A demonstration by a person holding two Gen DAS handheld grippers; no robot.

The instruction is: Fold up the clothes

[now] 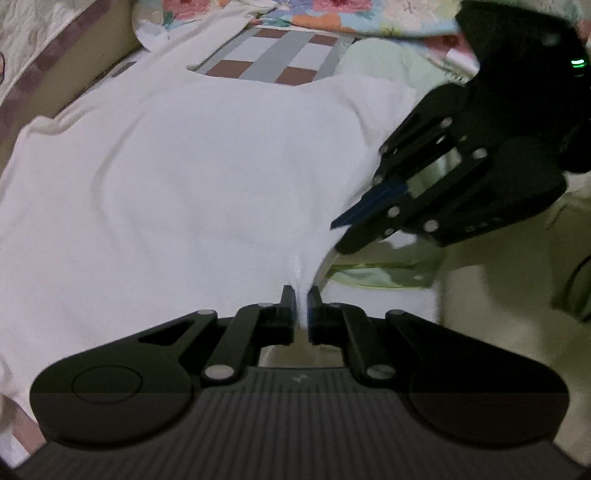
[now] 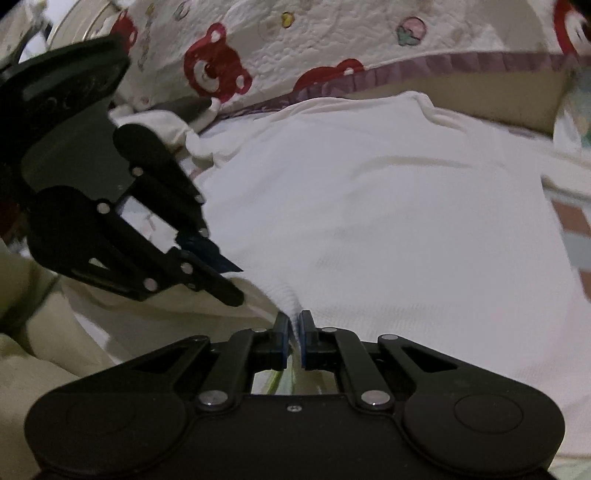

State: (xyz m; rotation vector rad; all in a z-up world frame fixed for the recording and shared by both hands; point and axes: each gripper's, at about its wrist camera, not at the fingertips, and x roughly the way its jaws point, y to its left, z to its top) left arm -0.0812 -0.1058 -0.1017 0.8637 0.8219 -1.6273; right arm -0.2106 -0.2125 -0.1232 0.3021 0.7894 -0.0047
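Left gripper (image 1: 302, 295): at 6 o'clock in the left wrist view, fingers drawn together on a pinch of the white garment's near edge; cloth puckers between the pads.
Right gripper (image 2: 294, 321): at 6 o'clock in the right wrist view, likewise clamped on a gathered bit of the same near edge.
White garment (image 1: 207, 177): spreads from the pinches outward toward 12 o'clock, mostly flat, lying over a checked sheet (image 1: 277, 55) on a bed.
Spacing of grips: the two pinch points sit near each other along one edge, so the cloth between them is short and slack.
Risk, slip: each hold takes only a thin fold at the very hem; a quick lift or pull may draw the cloth out of the pads.
Risk, skew: uneven travel of the two grippers would probably lay the fold crooked, and the far part could drag and bunch on the sheet.
Risk, collision: the grippers stand close, so crossing paths may knock them together.
Left wrist view only: the checked sheet and a floral cover (image 1: 332, 14) at 12 o'clock, and the right gripper entering from 3 o'clock.
Right wrist view only: a bear-print quilt (image 2: 332, 48) at 12 o'clock, a crumpled pale cloth (image 2: 159, 125) at 10 o'clock, and the left gripper at 9 o'clock.
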